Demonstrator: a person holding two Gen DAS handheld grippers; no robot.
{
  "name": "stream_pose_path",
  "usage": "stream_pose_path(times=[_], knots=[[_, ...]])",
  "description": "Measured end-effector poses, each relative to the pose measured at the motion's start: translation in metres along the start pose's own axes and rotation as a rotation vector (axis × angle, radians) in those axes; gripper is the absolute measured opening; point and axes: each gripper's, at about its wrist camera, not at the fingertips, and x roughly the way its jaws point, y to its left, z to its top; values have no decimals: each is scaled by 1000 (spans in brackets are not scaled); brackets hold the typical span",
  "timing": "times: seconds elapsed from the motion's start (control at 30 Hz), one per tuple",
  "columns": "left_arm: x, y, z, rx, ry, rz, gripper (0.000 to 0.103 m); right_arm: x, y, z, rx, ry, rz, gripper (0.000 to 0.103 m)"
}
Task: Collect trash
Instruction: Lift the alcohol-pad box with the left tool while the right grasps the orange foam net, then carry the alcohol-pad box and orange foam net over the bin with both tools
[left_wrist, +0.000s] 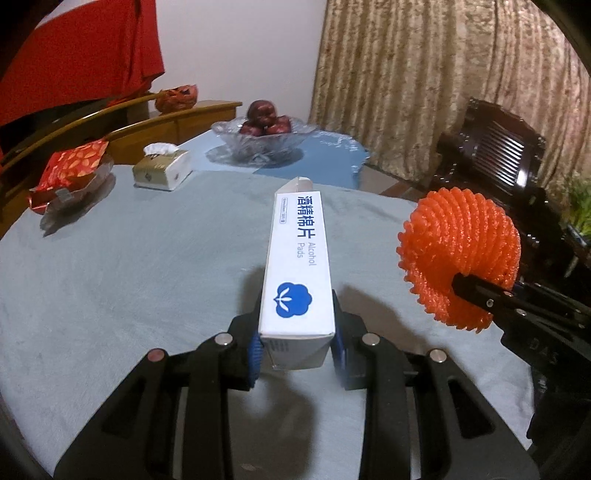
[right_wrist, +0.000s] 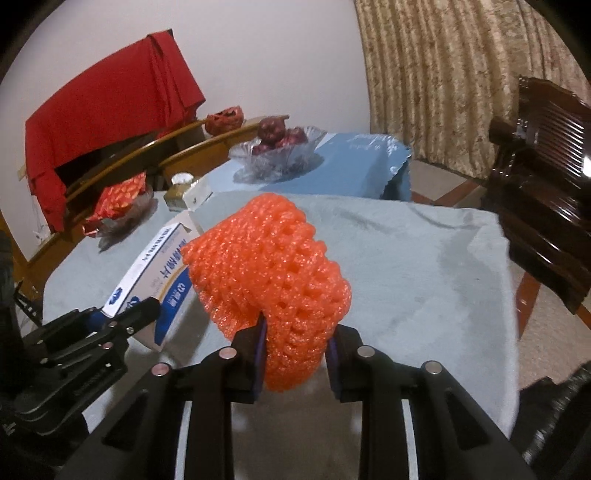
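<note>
My left gripper (left_wrist: 297, 350) is shut on a long white alcohol pads box (left_wrist: 297, 266) with blue print, held above the grey-blue tablecloth (left_wrist: 129, 277). My right gripper (right_wrist: 295, 354) is shut on an orange foam fruit net (right_wrist: 269, 277), also held above the cloth. In the left wrist view the orange net (left_wrist: 458, 258) and the right gripper (left_wrist: 461, 286) are to the right of the box. In the right wrist view the box (right_wrist: 155, 280) and the left gripper (right_wrist: 125, 317) are at the left, close beside the net.
A red snack bag (left_wrist: 70, 170), a tissue box (left_wrist: 162, 168) and a glass bowl of red fruit (left_wrist: 264, 136) sit at the far side of the table. A dark wooden chair (left_wrist: 495, 162) stands at the right. Curtains (left_wrist: 443, 74) hang behind.
</note>
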Motion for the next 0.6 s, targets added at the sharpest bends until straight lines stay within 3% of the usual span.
stream_pose_path(times=[0.6], knots=[[-75, -117, -17, 125, -54, -195, 29, -151, -67, -26, 98, -146, -152, 27]])
